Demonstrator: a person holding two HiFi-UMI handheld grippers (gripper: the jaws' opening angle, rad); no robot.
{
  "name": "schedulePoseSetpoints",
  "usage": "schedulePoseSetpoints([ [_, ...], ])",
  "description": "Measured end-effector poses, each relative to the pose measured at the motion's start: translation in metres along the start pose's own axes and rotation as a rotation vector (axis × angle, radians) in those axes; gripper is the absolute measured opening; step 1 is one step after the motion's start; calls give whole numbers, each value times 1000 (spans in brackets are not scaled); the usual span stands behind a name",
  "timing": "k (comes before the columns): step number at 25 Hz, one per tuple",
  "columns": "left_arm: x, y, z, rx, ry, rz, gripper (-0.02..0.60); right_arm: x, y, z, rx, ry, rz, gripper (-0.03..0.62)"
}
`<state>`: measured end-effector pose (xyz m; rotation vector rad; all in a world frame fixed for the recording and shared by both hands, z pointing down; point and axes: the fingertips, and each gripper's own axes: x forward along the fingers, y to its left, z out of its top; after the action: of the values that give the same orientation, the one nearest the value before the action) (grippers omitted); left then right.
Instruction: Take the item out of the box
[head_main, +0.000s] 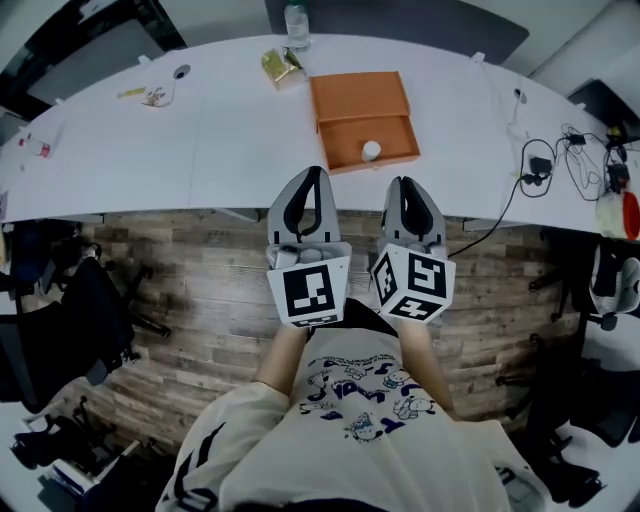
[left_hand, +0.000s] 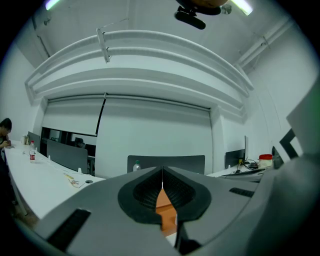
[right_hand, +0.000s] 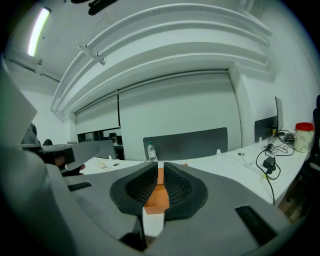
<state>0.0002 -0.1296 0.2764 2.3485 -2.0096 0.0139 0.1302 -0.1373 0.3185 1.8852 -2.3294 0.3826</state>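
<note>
Box (head_main: 345, 135), orange and open on table (head_main: 240, 130), small white item (head_main: 371, 150) inside, left tool (head_main: 315, 172) and right tool (head_main: 405, 182) both closed, empty, side by side at near edge.

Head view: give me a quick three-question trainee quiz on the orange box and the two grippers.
1. True or false: the small white item lies inside the open orange box.
2. The water bottle stands: A) on the table beyond the box; B) inside the box; C) on the floor.
3. Fill in: the left gripper and the right gripper both have their jaws ____ (open or shut).

Key: 1 true; 2 A; 3 shut.
</note>
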Motion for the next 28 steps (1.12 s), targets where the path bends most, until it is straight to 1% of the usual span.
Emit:
schedulePoseSetpoints([
  [4, 11, -3, -7, 16, 32, 8, 18, 12, -8, -1, 10, 11, 15, 54],
  [8, 20, -4, -7, 6, 22, 16, 18, 24, -9, -4, 22, 26, 26, 54],
  [11, 26, -4, -13, 23, 49, 6, 18, 33, -10, -7, 28, 39, 31, 54],
  [13, 32, -4, -14, 21, 54, 4, 18, 38, -10, -7, 28, 45, 33, 54],
  [17, 46, -4, -9, -1, 23, 2, 18, 48, -15, -4, 30, 47, 21, 54],
  [22, 64, -1, -22, 23, 71, -27, 18, 65, -19, -9, 33, 64, 0, 54],
  [28, 91, 1, -34, 14, 100, -58, 18, 90, -25, -14, 30, 96, -24, 55],
])
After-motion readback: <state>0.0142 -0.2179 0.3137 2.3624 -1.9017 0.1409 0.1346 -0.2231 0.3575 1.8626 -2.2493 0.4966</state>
